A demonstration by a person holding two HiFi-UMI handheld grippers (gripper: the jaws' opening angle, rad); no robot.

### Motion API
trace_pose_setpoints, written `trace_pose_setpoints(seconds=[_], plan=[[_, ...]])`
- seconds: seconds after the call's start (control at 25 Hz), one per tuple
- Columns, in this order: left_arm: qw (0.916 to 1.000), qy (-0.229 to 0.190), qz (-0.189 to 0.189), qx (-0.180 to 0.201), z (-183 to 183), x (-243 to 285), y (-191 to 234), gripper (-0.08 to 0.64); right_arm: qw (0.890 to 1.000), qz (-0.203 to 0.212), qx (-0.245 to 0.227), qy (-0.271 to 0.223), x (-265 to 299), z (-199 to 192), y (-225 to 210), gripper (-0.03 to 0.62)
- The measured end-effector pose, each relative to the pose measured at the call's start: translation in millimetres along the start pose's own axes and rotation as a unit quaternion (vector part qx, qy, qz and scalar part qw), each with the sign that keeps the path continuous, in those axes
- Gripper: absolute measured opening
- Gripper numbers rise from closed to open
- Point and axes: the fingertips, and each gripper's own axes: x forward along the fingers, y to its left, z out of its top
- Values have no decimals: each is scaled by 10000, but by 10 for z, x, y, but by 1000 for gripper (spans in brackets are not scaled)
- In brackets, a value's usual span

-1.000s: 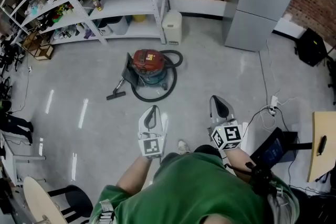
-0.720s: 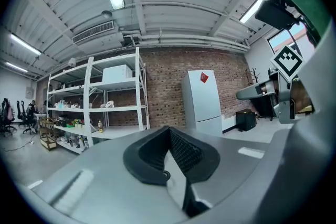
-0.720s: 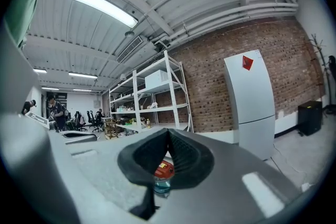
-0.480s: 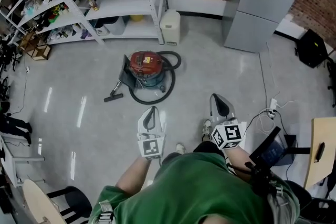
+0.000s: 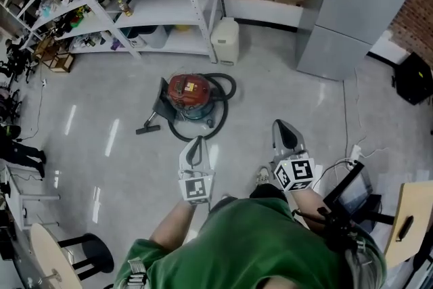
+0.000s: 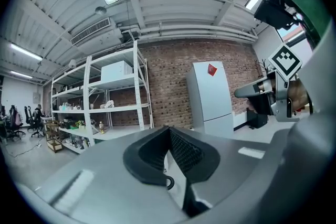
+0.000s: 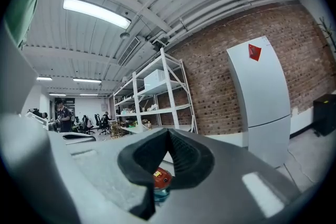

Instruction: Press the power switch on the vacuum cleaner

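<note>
The vacuum cleaner point(image 5: 188, 93) is a round canister with a red top, on the grey floor ahead of me. Its black hose point(image 5: 218, 117) loops round it and the floor nozzle point(image 5: 148, 126) lies to its left. My left gripper point(image 5: 196, 142) is held in the air well short of it, jaws shut with nothing between them. My right gripper point(image 5: 283, 128) hangs level with it to the right, also shut and empty. In the right gripper view the red top of the vacuum cleaner point(image 7: 160, 178) peeks out under the closed jaws. The power switch cannot be made out.
White shelving point(image 5: 155, 3) with small items runs along the back left, with a white jug point(image 5: 225, 40) at its foot. A tall grey cabinet point(image 5: 352, 10) stands at the back right. Cables and a plug strip point(image 5: 352, 153) lie by my right foot. A black stool point(image 5: 84, 250) stands at the lower left.
The vacuum cleaner sits slightly lower in the head view, so I have come a little closer. Both grippers keep their pose and stay shut.
</note>
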Motion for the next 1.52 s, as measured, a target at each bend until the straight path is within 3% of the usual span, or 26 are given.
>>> trace_pose_setpoints(seconds=[0.32,0.64,1.12,1.52], plan=[[9995,120,301,28,119,552,-276,7,9994,286,128,133,414,24,-634,3],[9968,318,721,-110,84,802,-337,6,9975,627,159,289,759,-37,-905,3],[9904,384,1278,-353,-181,1233,158,6,9930,1077,-8,486,1593,-97,-782,3],[9816,451,1765,-571,-395,1619,937,6,9836,1603,-279,777,2615,-134,-334,3]])
